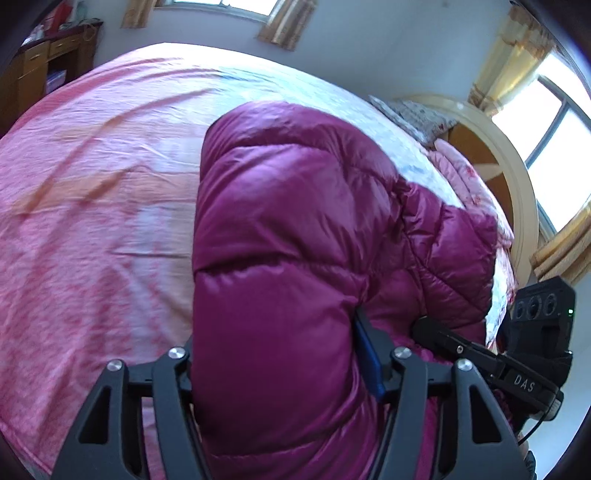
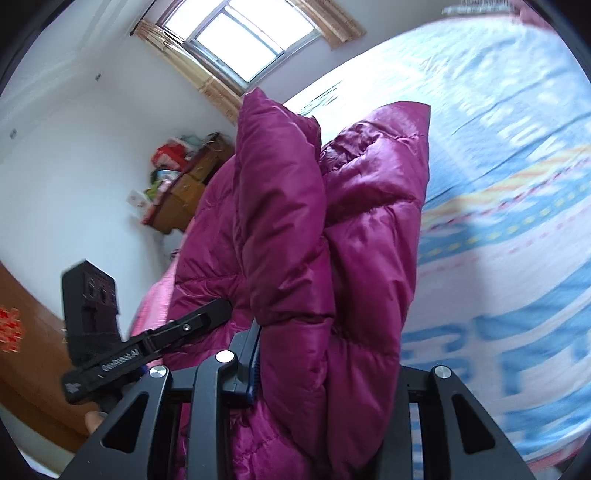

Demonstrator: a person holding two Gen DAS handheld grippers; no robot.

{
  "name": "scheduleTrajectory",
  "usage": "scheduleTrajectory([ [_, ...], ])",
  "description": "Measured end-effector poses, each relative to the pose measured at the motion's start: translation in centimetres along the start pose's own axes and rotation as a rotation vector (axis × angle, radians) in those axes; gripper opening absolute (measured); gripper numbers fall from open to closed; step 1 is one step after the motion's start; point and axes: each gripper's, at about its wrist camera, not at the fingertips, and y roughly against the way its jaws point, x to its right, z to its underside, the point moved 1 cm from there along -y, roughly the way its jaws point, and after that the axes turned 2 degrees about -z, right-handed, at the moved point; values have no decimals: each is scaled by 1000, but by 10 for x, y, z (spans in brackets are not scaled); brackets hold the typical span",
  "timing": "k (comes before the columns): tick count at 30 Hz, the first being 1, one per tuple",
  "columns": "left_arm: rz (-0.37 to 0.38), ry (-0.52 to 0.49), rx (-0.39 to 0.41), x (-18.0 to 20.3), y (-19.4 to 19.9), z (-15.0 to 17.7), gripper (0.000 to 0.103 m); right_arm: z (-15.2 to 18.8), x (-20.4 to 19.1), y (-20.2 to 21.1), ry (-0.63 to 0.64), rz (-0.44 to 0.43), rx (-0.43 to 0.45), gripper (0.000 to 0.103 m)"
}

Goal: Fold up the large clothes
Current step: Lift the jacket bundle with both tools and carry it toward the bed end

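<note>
Daylight from a window (image 2: 243,40) with tan curtains (image 1: 284,26) falls on white walls and a wide bed that fills most of both views. Its sheet (image 1: 92,177) is pink and creased on the side seen from the left wrist, and pale blue with yellow and red dotted bands (image 2: 517,206) on the side seen from the right wrist. A curved cream headboard (image 1: 513,173) stands at the far right of the left view, with a patterned pillow (image 1: 413,112) and a folded pink quilt (image 1: 461,166) lying against it. A second window (image 1: 554,140) with gold drapes sits behind the headboard. A brown wooden cabinet (image 1: 33,70) occupies the corner, its top crowded with coloured packets (image 2: 170,155).

The magenta puffer jacket (image 1: 288,236) is bunched up above the bed sheet, held between the two tools, with its far part resting toward the headboard side. The left gripper (image 1: 280,354) has a thick fold of the jacket clamped between its fingers, the blue pad of one finger (image 1: 369,354) pressed into the fabric. The right gripper (image 2: 325,354) likewise pinches a bulky fold of the jacket (image 2: 314,229), whose quilted panels stand up in two peaks ahead of it. Each tool shows in the other's view, just beside it at the jacket's near edge.
</note>
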Motion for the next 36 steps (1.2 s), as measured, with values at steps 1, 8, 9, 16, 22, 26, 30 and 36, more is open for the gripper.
scheduleTrajectory([
  [1, -10, -1, 8, -2, 4, 1, 63, -1, -5, -5, -2, -24, -13, 33],
  [8, -54, 70, 42, -34, 22, 5, 63, -1, -34, -46, 36, -94, -79, 33],
  [9, -63, 78, 54, -37, 26, 4, 62, -3, -41, -54, 42, -110, -89, 33],
  [16, -126, 185, 147, -78, 62, 7, 61, -18, -99, -112, 135, -215, -151, 33],
  [22, -205, 279, 221, -120, 103, 15, 61, -20, -155, -163, 228, -300, -211, 33],
  [26, -258, 319, 267, -140, 127, 20, 61, -21, -188, -198, 276, -352, -243, 33],
  [30, -296, 352, 295, -156, 145, 24, 61, -23, -217, -236, 304, -395, -266, 33],
  [36, -364, 380, 327, -173, 166, 29, 61, -15, -242, -273, 320, -460, -298, 33],
])
